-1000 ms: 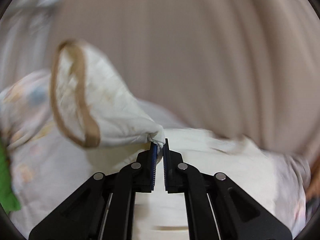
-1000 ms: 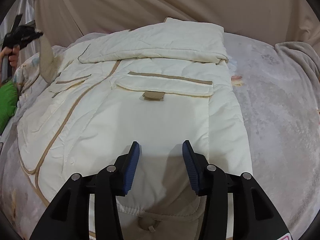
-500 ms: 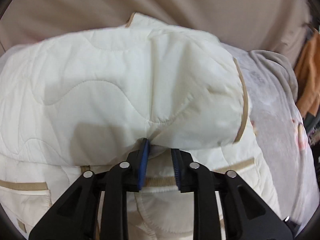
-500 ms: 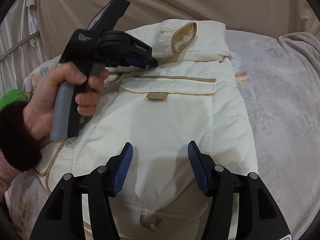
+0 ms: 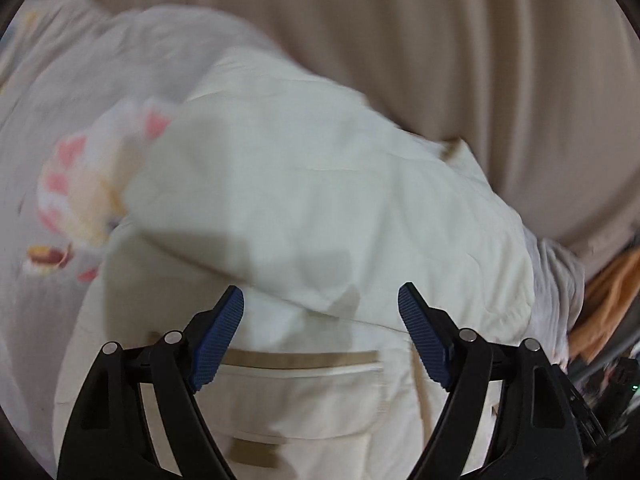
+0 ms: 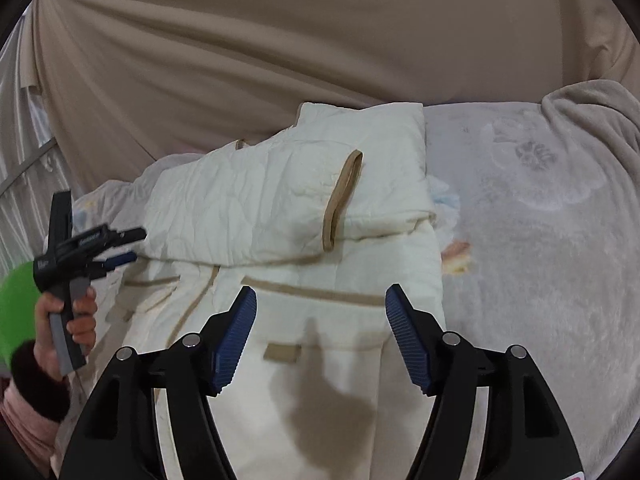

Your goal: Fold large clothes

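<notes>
Just jacket (image 6: pixel 304 216) beyond gaping right tongs (image 6: pixel 320 336)

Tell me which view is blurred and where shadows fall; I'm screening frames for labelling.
Left wrist view: motion-smeared, the cream quilted jacket and floral bedsheet are soft, only the left gripper is crisp. Right wrist view: sharp, with a dark shadow on the jacket between the open jaws of the right gripper; fisheye bends the beige curtain.

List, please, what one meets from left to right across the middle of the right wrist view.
green object → left gripper in the person's hand → cream jacket → tan cuff → grey blanket
</notes>
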A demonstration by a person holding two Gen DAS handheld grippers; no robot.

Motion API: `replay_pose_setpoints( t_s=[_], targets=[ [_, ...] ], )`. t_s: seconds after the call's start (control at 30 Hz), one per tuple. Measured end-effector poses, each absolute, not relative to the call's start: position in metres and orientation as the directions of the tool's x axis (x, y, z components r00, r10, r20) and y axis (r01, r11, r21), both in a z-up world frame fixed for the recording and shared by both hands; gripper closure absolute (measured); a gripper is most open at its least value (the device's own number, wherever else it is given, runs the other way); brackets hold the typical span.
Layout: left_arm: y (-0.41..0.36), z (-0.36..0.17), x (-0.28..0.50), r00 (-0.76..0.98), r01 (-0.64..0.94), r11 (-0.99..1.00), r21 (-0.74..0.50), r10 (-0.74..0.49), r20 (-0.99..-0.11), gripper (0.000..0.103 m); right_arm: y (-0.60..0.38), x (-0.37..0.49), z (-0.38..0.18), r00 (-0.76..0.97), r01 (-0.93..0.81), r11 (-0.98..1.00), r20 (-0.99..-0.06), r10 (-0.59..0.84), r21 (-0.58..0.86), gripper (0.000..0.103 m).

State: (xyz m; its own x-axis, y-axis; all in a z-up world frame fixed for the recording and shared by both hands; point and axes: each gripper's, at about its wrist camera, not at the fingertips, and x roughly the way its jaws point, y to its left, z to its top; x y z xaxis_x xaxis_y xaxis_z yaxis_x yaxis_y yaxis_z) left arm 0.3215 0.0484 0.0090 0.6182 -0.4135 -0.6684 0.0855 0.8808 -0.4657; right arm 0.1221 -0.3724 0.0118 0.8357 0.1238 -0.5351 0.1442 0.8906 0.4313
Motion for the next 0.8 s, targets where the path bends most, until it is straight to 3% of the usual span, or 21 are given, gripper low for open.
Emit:
replay_pose_setpoints(
  t_s=[0.23,0.3,0.33,0.37,0.4,0.47,0.53,0.6,0.67,0.73,0.8],
  targets=[
    [0.1,-0.019,0.345,0.635,-0.068,0.837,-0.543,-0.383,-0.67,0.026,-0.385,0.199,-0.005,0.792,0.233,0.801,-0.585,0.172,0.551,0.039],
    [0.104,-0.023,0.355,0.638,-0.095,0.816,-0.57,-0.39,-0.664,0.036,-0.383,0.214,-0.006,0.784,0.246,0.798,-0.597,0.17,0.551,0.071],
    [0.104,-0.022,0.36,0.644,-0.099,0.813,-0.574,-0.387,-0.66,0.043,-0.381,0.221,0.002,0.781,0.248,0.81,-0.604,0.158,0.532,0.097],
    [0.104,-0.018,0.363,0.65,-0.1,0.814,-0.572,-0.381,-0.657,0.056,-0.378,0.222,0.012,0.793,0.243,0.823,-0.594,0.137,0.514,0.099],
    [0.104,-0.012,0.365,0.662,-0.094,0.823,-0.56,-0.368,-0.653,0.071,-0.372,0.22,0.033,0.829,0.212,0.852,-0.55,0.103,0.479,0.099],
    [0.111,0.005,0.364,0.698,-0.066,0.834,-0.548,-0.354,-0.622,0.081,-0.356,0.204,0.078,0.904,0.127,0.913,-0.424,0.054,0.387,0.1],
    [0.103,0.025,0.362,0.748,-0.034,0.855,-0.518,-0.322,-0.58,0.082,-0.348,0.184,0.112,0.958,0.048,0.932,-0.28,0.058,0.359,0.1],
    [0.1,0.034,0.363,0.774,-0.028,0.882,-0.47,-0.278,-0.569,0.082,-0.355,0.179,0.121,0.974,0.038,0.932,-0.221,0.046,0.359,0.1],
    [0.092,0.027,0.368,0.764,-0.028,0.909,-0.416,-0.248,-0.596,0.082,-0.372,0.204,0.096,0.949,0.125,0.924,-0.315,-0.006,0.36,0.1],
    [0.076,0.006,0.38,0.732,-0.04,0.942,-0.332,-0.199,-0.651,0.082,-0.39,0.249,0.042,0.848,0.256,0.911,-0.527,-0.051,0.324,0.1],
    [0.073,-0.011,0.381,0.709,-0.043,0.953,-0.3,-0.182,-0.681,0.082,-0.398,0.271,-0.001,0.773,0.303,0.903,-0.632,-0.047,0.303,0.101]
  ],
)
